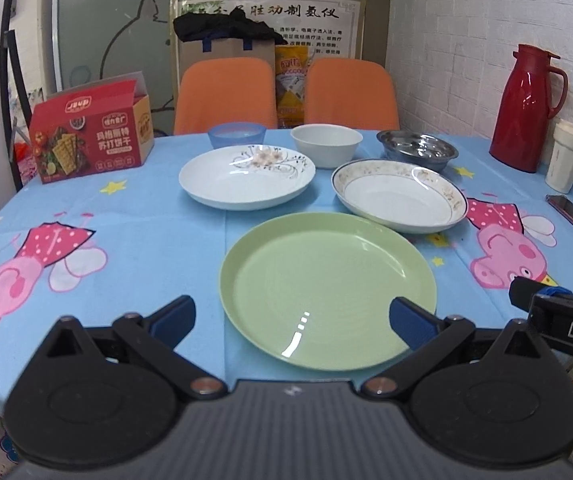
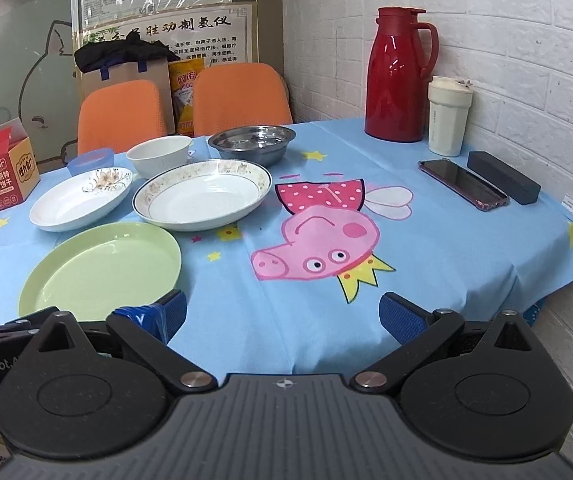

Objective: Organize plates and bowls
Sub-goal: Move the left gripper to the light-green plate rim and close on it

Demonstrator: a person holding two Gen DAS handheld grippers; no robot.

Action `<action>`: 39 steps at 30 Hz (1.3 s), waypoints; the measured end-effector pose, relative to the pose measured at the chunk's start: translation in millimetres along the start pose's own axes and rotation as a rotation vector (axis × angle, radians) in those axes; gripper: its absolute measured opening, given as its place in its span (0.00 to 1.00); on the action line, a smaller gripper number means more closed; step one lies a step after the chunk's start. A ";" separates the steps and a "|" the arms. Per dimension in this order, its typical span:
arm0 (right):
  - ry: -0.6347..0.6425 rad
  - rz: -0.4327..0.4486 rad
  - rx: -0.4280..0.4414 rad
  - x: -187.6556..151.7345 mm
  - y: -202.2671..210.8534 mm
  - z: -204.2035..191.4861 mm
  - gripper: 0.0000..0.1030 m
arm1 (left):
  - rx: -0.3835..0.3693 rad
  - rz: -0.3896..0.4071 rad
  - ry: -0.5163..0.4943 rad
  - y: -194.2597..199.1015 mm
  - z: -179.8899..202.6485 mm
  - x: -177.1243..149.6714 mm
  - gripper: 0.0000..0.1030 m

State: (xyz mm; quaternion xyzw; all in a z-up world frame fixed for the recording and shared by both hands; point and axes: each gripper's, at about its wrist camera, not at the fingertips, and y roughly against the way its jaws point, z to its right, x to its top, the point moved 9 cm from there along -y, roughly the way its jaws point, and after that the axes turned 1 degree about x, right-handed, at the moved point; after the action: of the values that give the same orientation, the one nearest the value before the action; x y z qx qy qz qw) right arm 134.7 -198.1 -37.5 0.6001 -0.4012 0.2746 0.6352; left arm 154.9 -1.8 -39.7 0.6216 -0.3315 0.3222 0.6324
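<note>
1. The left gripper (image 1: 292, 320) hovers low over the near table edge with its blue-padded jaws spread wide and nothing between them. The right gripper (image 2: 282, 316) is just beside it to the right, equally wide and empty, aimed at bare tablecloth.
2. The round pale-green plastic plate (image 1: 326, 290) lies flat directly ahead of the left gripper, its near rim between the two pads.
3. Beyond it, well clear of each other, lie the white floral-centre ceramic plate (image 1: 246, 178) on the left and the white gold-rimmed deep plate (image 1: 400, 196) on the right.
4. At the far edge stand the small translucent blue bowl (image 1: 236, 134), the white ceramic bowl (image 1: 326, 144) and the shallow stainless-steel bowl (image 1: 416, 148).
5. Judged step: the first grasp; nothing appears stacked yet.
6. Recommended technique: lower one pad under the green plate's near rim, close on the rim only, and lift level to prevent slipping.
7. Stack plates separately from bowls, keeping clear of the red cracker box (image 1: 90, 130) and the tall red thermos jug (image 1: 526, 108).
8. Caution: the blue cartoon-print tablecloth (image 1: 158, 216) may drag; avoid pinching it.
</note>
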 end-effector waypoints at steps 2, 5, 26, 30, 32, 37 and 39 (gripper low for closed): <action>0.017 0.005 0.006 10.7 -4.7 -5.1 0.88 | -0.002 -0.010 -0.002 -5.0 -4.8 10.1 1.00; 0.066 -0.010 0.040 17.2 -15.7 -16.3 0.88 | -0.025 -0.039 0.007 -15.9 -21.5 22.5 1.00; 0.245 -0.216 0.334 -9.1 -102.8 -95.1 0.88 | -0.313 -0.335 -0.061 -109.9 -46.6 13.3 0.76; 0.249 -0.146 0.359 -12.6 -99.1 -94.7 0.89 | -0.289 -0.336 -0.098 -112.8 -41.9 13.3 0.73; 0.247 -0.140 0.357 -12.2 -99.3 -95.0 0.89 | -0.276 -0.335 -0.114 -113.7 -39.8 12.8 0.74; 0.273 -0.171 0.391 -10.4 -103.4 -113.1 0.89 | -0.268 -0.323 -0.148 -116.2 -34.3 12.0 0.74; 0.273 -0.138 0.409 -12.0 -102.5 -114.2 0.89 | -0.275 -0.308 -0.159 -115.2 -32.6 10.9 0.74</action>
State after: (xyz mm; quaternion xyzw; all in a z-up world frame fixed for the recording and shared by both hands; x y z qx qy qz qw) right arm 234.0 -97.5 -98.3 0.6994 -0.2058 0.3844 0.5664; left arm 256.2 28.4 -97.0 0.5964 -0.3222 0.1235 0.7248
